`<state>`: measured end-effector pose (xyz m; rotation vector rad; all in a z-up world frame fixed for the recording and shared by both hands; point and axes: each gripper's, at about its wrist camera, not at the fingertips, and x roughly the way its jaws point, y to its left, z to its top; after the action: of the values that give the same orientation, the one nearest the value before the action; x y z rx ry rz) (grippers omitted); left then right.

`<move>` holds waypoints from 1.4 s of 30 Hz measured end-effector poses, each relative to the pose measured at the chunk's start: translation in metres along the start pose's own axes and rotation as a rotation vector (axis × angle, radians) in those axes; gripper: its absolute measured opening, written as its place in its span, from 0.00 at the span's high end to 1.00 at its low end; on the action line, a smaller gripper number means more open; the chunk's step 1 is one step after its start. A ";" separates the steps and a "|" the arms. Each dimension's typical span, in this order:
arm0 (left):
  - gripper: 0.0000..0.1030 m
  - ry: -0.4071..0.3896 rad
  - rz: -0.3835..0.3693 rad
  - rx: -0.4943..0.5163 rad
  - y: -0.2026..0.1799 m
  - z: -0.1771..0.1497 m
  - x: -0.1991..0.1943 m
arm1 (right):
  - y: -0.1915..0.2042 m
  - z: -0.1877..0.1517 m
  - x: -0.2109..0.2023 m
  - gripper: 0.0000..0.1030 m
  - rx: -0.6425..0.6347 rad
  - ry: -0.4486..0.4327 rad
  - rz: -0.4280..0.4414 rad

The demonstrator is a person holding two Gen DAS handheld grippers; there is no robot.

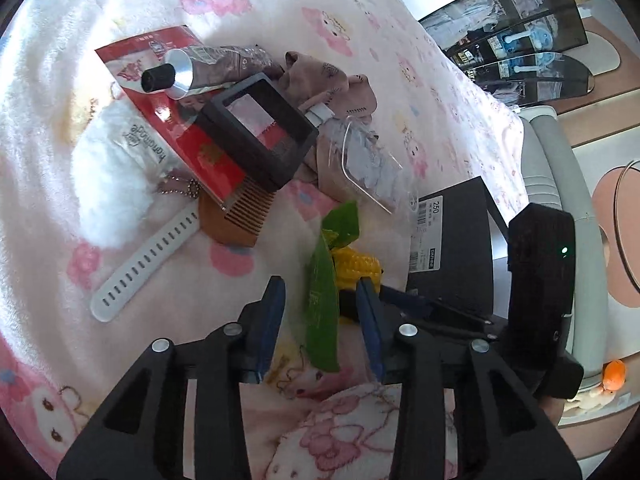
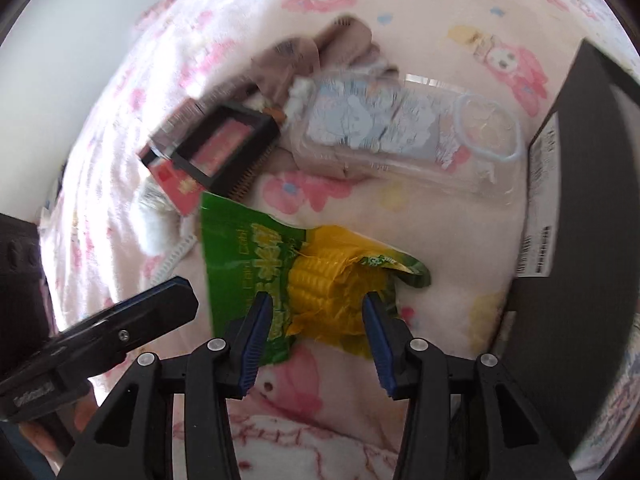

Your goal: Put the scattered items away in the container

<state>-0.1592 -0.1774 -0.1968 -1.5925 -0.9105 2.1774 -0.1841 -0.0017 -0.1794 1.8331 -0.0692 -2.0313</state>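
Note:
A green and yellow corn snack packet (image 2: 316, 276) lies on the pink blanket; it also shows in the left wrist view (image 1: 324, 280). My right gripper (image 2: 316, 304) is open, its blue pads on either side of the packet's yellow end. My left gripper (image 1: 322, 296) is open with the packet's green edge between its fingers. The black container (image 1: 452, 240) stands at the right; its wall is in the right wrist view (image 2: 580, 200). Scattered items form a pile: tube (image 1: 192, 72), black frame (image 1: 256, 132), red packet (image 1: 176, 120), comb (image 1: 240, 216), white watch strap (image 1: 148, 256), clear phone case (image 2: 404, 136).
A white fluffy pouch (image 1: 108, 176) and brown cloth (image 1: 332, 84) lie in the pile. The bed edge and a grey chair (image 1: 560, 184) are at the right. The left gripper's body (image 2: 100, 336) shows at the lower left of the right wrist view.

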 end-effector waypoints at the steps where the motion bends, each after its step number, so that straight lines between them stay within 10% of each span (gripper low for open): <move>1: 0.65 0.008 0.009 0.002 -0.001 0.003 0.005 | 0.000 0.001 0.006 0.57 -0.001 0.024 -0.005; 5: 0.99 0.042 0.052 0.011 -0.001 0.006 0.023 | -0.004 0.004 0.003 0.59 -0.003 0.025 0.069; 11: 1.00 -0.033 0.027 0.029 -0.005 -0.008 -0.019 | -0.009 -0.003 -0.024 0.60 0.016 -0.025 0.234; 15: 1.00 -0.090 0.133 0.054 -0.002 -0.014 -0.037 | -0.012 -0.004 -0.032 0.60 0.025 -0.059 0.128; 25: 0.91 0.031 0.115 -0.062 0.041 -0.014 0.010 | 0.001 0.018 0.043 0.40 -0.017 0.213 0.180; 42: 0.97 -0.163 0.011 0.281 -0.109 -0.032 -0.089 | -0.018 -0.033 -0.127 0.50 0.025 -0.260 0.351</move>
<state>-0.1126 -0.1354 -0.0668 -1.3071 -0.6045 2.3483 -0.1500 0.0638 -0.0700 1.4379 -0.4580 -2.0039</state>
